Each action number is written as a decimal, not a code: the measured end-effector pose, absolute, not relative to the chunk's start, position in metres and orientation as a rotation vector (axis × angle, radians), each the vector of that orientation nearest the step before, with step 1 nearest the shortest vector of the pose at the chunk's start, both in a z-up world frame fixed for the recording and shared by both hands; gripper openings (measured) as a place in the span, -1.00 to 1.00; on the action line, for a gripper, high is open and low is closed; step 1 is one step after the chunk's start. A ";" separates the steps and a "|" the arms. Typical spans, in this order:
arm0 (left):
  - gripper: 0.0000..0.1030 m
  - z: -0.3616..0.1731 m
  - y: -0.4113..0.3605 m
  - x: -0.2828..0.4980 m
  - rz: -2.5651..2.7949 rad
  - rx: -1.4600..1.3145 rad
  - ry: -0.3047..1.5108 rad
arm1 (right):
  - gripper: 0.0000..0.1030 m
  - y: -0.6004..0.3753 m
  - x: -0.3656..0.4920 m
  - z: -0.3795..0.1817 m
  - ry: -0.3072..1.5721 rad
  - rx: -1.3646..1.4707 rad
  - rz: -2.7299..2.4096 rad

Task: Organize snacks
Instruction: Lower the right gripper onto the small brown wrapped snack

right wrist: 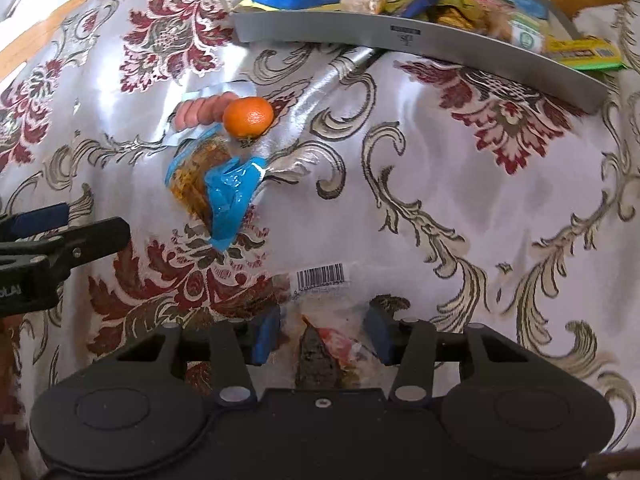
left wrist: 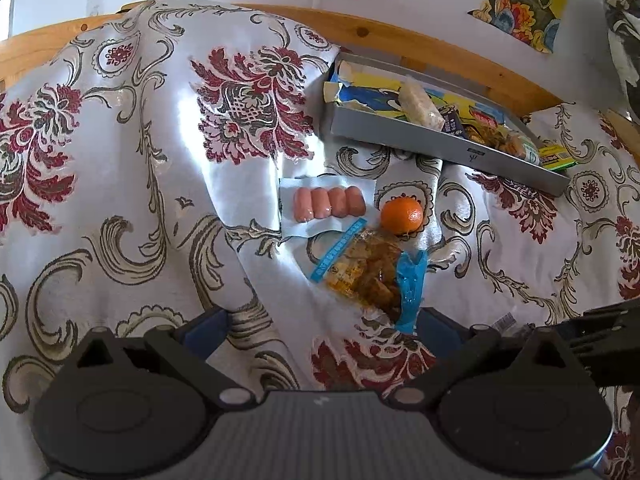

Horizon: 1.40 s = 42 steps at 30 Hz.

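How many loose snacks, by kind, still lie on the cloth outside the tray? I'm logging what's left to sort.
Sausage pack: 1
Orange: 1
Blue-edged packet: 1
Clear barcode packet, between the right gripper fingers: 1
Total: 4

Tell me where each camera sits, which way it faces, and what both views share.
Left wrist: on the left claw, looking forward and down over the tablecloth at the sausages, orange and blue snack bag; its open fingers show, the right claw at right edge.
Right wrist: on the right claw, facing the tray; its fingers straddle a clear packet, left claw at left edge.
Shared: sausages, orange, blue snack bag, tray, tablecloth.
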<state>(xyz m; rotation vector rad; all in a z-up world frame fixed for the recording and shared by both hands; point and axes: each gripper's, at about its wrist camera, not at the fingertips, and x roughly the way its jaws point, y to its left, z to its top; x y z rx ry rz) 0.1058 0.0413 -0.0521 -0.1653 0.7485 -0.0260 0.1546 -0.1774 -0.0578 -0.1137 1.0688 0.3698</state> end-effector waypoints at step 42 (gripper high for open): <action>0.99 -0.064 0.020 0.142 -0.126 -0.011 0.646 | -0.03 -0.219 0.172 -0.035 1.046 0.071 0.439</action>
